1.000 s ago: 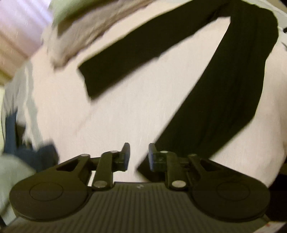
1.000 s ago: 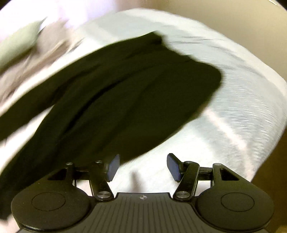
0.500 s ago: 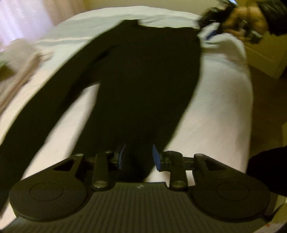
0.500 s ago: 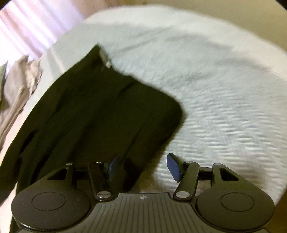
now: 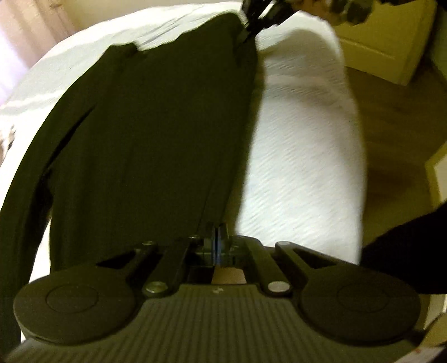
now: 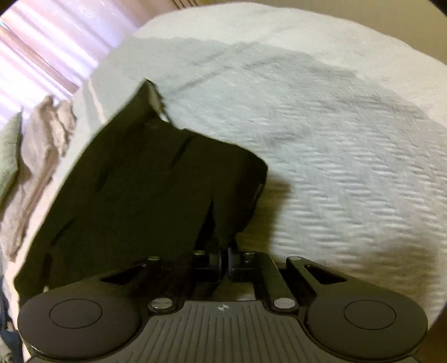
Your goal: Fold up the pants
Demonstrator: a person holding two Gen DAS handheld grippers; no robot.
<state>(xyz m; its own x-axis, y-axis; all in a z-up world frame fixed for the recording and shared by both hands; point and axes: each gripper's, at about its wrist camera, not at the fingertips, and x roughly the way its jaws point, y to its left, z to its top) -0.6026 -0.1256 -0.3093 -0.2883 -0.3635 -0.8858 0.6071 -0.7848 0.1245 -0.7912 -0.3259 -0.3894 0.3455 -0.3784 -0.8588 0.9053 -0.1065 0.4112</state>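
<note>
The black pants (image 5: 156,134) lie spread on the white bedspread (image 5: 301,173) of the bed, the waistband at the far end and the legs running toward the near edge. Half a second ago both tongs were open above the cloth; now both have closed. The left gripper (image 5: 217,237) has its two pads pressed together at the near end of one leg, near its right edge; the cloth seems to be between them, though the blur and the dark fabric do not let me be fully sure. The right gripper (image 6: 225,258) is closed on a corner of the waistband, and the fabric rises in a small peak into its pads. This means, in my judgement, that the reaching step is finished and the pants are held at two ends of one side, ready to be lifted and brought over for the first fold. The left wrist view shows the whole length of the garment, and far away the right gripper (image 5: 251,23) pinching the waist corner, with the wooden floor (image 5: 391,117) beside the bed. The right wrist view shows instead the waistband from close, a beige garment (image 6: 42,156) and something green at the left edge, and pink curtains (image 6: 42,53) behind.
</note>
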